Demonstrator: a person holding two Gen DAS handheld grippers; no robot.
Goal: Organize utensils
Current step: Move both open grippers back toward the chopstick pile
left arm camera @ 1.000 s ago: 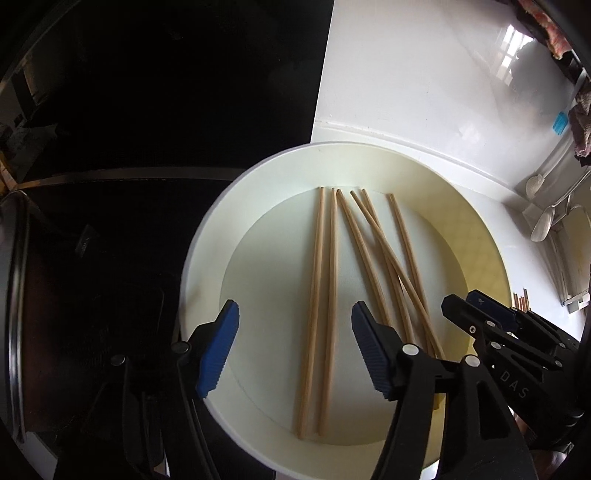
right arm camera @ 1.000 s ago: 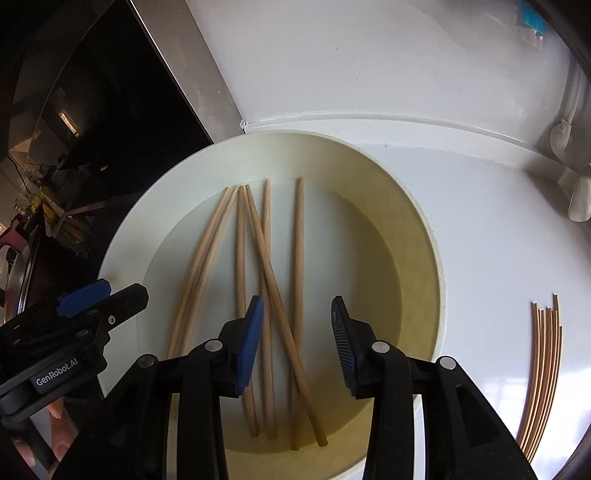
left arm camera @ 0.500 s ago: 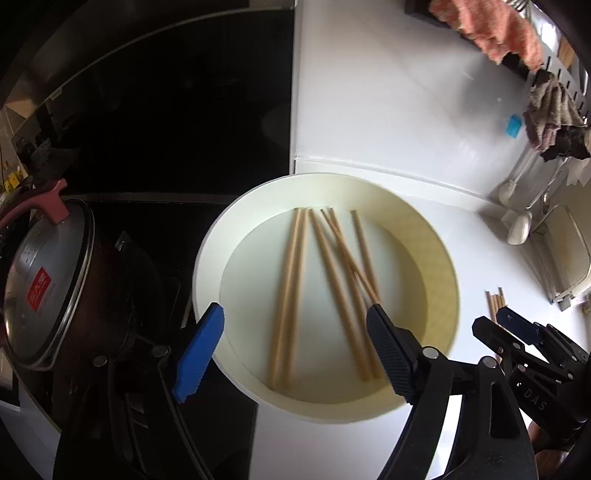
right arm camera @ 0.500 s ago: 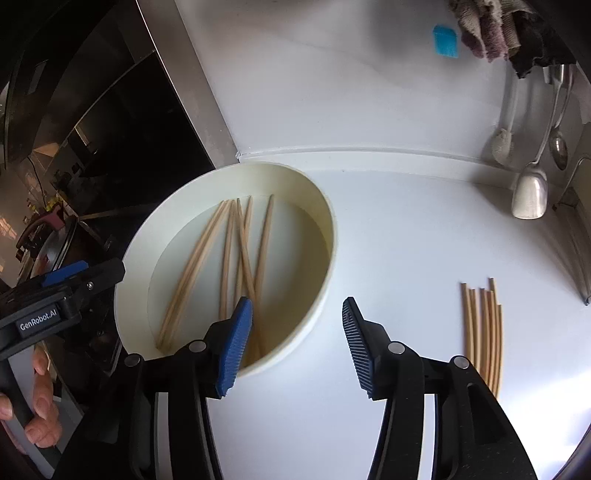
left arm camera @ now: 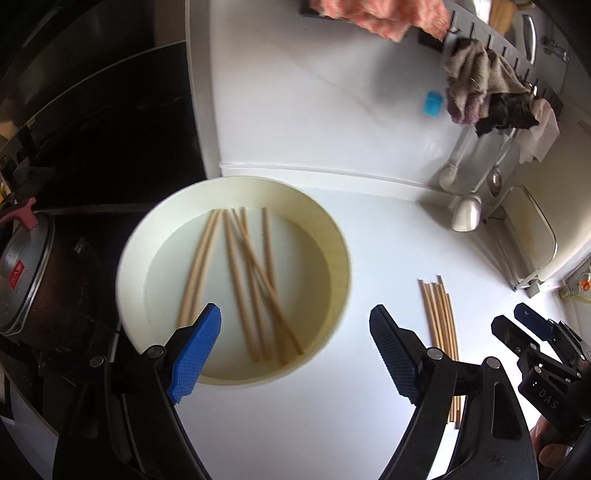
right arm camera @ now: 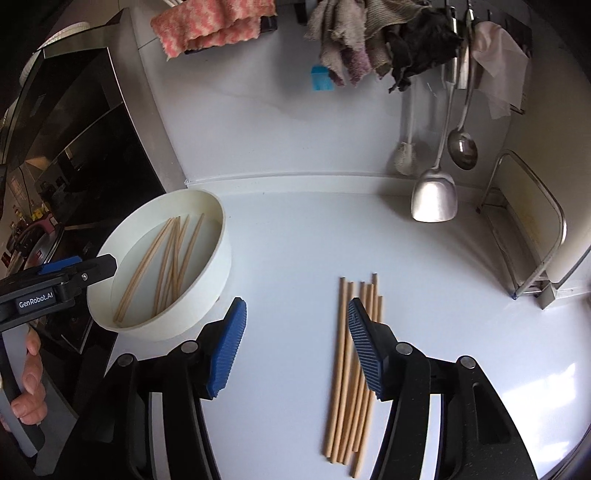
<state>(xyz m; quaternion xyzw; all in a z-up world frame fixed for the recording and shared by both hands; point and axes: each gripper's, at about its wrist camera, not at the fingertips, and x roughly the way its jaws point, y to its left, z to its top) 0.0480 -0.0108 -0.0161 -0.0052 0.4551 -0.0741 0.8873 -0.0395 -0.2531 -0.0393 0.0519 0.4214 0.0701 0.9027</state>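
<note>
Above the white counter (right arm camera: 295,240) I hold my left gripper (left arm camera: 295,350) and right gripper (right arm camera: 295,339) wide open, empty. Six wooden chopsticks (left arm camera: 240,280) lie in the round cream basin (left arm camera: 340,266), the rest (right arm camera: 354,354) bundled beside it; next, probably, I fetch another.

A: Which colours has the bowl (left arm camera: 341,258)?
B: It is cream-white; the chopsticks (left arm camera: 255,280) in it are light brown.
A: And the gripper pads (right arm camera: 364,343)?
B: Blue with fine ridges. The towel (right arm camera: 210,24) is pink and white.
</note>
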